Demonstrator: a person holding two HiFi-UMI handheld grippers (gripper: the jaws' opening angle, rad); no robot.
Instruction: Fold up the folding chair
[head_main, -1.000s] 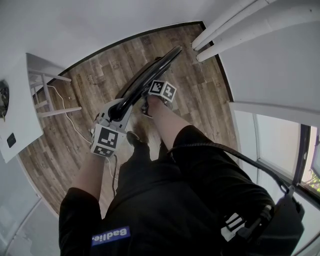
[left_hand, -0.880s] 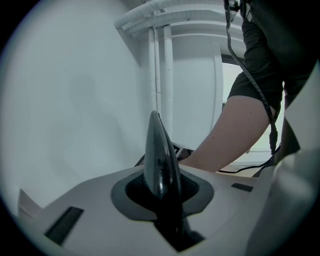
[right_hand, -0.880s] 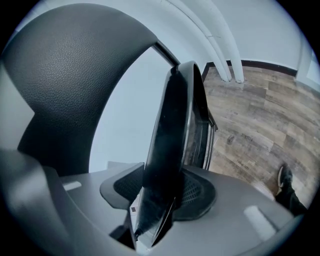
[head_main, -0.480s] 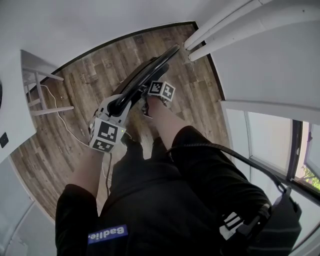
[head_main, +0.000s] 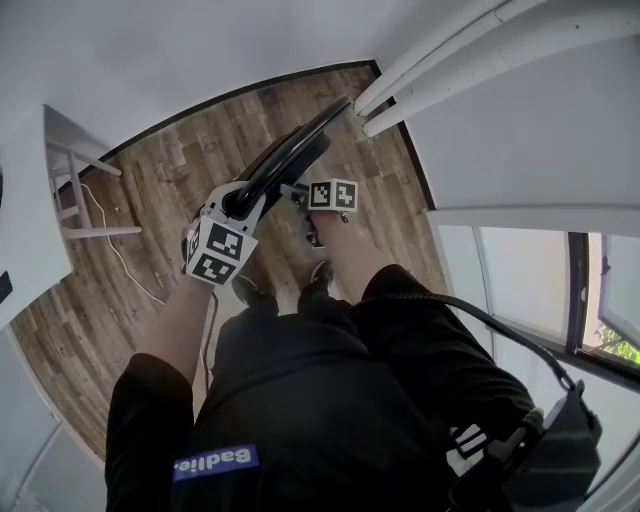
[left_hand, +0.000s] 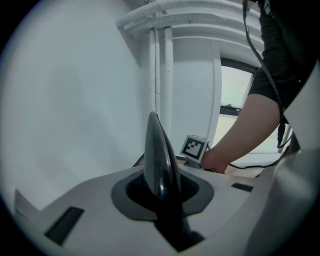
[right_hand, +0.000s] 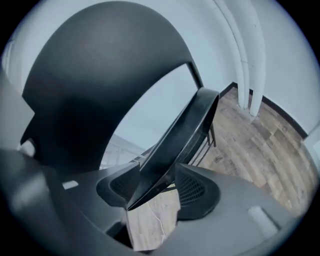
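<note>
The chair (head_main: 292, 152) stands on the wood floor (head_main: 170, 170) close to the wall. It is black and folded nearly flat, and the head view shows it edge-on, running from the hands toward two white pipes (head_main: 430, 65). The left gripper (head_main: 238, 204) has its fingers narrow and clamped on the chair's glossy top edge (left_hand: 159, 160), which rises upright between its pads. The right gripper (head_main: 298, 192) sits just beside it, further along the same edge. Its fingers stand wider and have just been opening. The seat (right_hand: 180, 132) slants through the gap between them, with floor showing beside it, so the pads sit loose around it rather than pressing. The back (right_hand: 100, 75) curves dark to the seat's left, with a wedge of pale wall between the two. A white cable (head_main: 112, 245) trails on the floor at the left.
</note>
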